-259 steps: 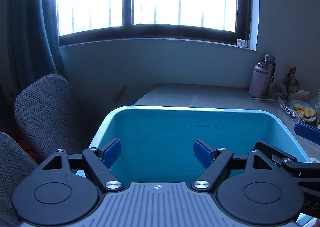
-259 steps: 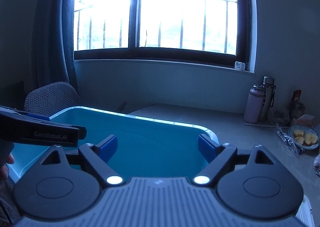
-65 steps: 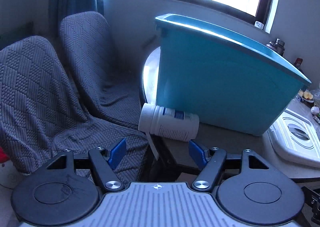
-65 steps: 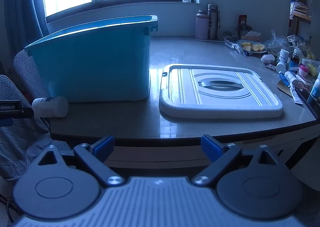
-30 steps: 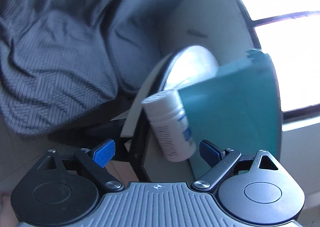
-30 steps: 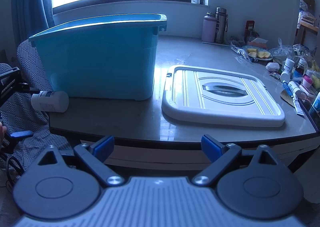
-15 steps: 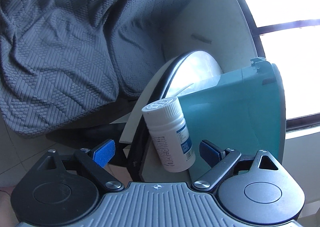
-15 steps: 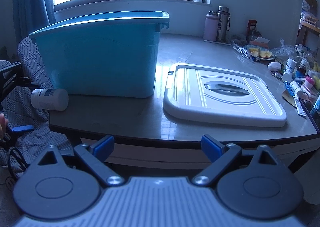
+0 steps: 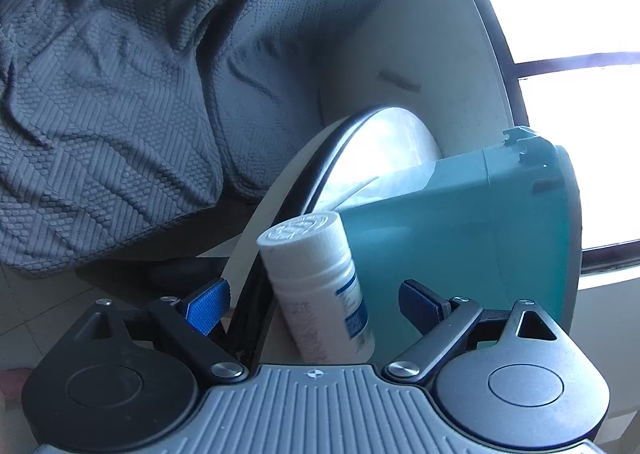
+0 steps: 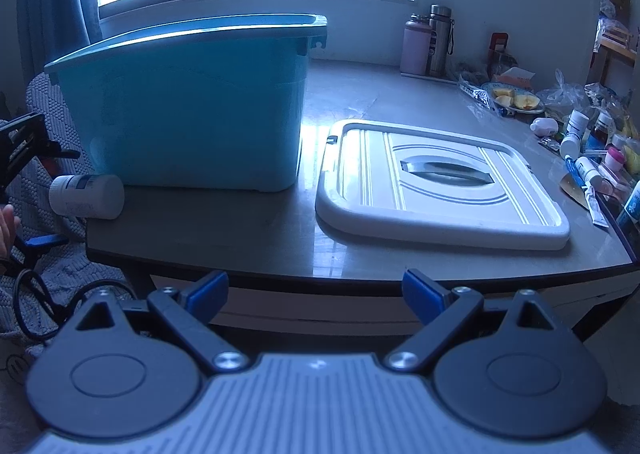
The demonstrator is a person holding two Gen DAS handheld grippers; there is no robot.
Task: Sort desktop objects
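Note:
A white pill bottle (image 9: 320, 286) with a blue label lies on its side at the table's left corner, next to the teal storage bin (image 9: 472, 238). My left gripper (image 9: 316, 304) is rolled sideways and open, its blue pads on either side of the bottle without touching it. The right wrist view shows the same bottle (image 10: 86, 196) beside the bin (image 10: 188, 102), with the left gripper (image 10: 18, 190) at the far left. My right gripper (image 10: 316, 292) is open and empty, held off the table's front edge.
The bin's white lid (image 10: 440, 184) lies flat on the table (image 10: 240, 230) right of the bin. Several small bottles and tubes (image 10: 584, 158), a fruit plate (image 10: 514, 102) and two flasks (image 10: 428, 42) crowd the right side. Grey-covered chairs (image 9: 120, 74) stand left of the table.
My left gripper has closed in on the lying bottle, which now sits deeper between the open pads. The right gripper has shifted a little nearer the table.

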